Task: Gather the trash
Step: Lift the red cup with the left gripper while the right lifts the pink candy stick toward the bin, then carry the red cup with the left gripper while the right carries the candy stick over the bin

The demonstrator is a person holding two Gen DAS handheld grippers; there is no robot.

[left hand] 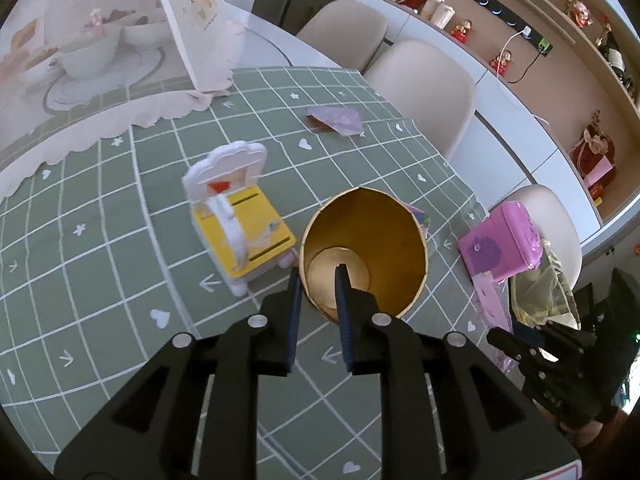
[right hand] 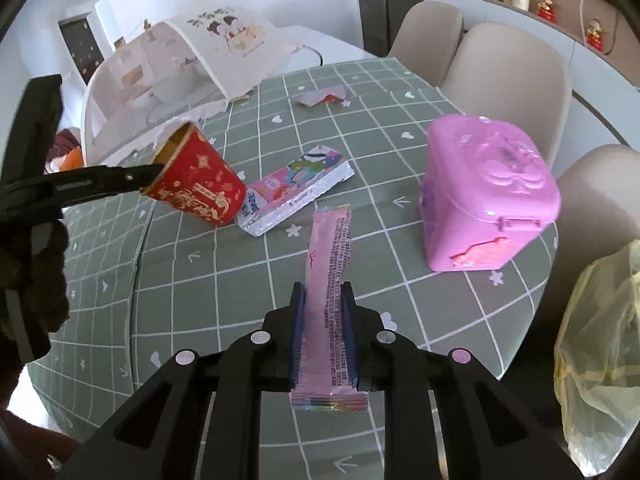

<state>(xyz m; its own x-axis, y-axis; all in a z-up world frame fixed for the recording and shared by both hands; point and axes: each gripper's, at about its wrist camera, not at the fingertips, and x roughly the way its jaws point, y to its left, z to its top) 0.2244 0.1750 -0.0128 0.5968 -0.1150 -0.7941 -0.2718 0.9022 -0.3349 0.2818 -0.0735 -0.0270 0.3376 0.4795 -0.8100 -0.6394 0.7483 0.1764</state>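
Red paper cup (right hand: 196, 176) tilted above the table (right hand: 400, 120), left tongs (left hand: 318, 280) clamped on its rim. Pink wrapper (right hand: 328, 280) clamped in right tongs (right hand: 323, 292). Yellow bag (right hand: 600, 340) hangs at the table edge, right. Advice: carry the wrapper over the bag mouth before releasing; keep the cup level.

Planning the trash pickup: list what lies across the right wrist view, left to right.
left gripper → red paper cup → cartoon-printed wrapper → pink wrapper in the right gripper → pink plastic case → yellow plastic bag.
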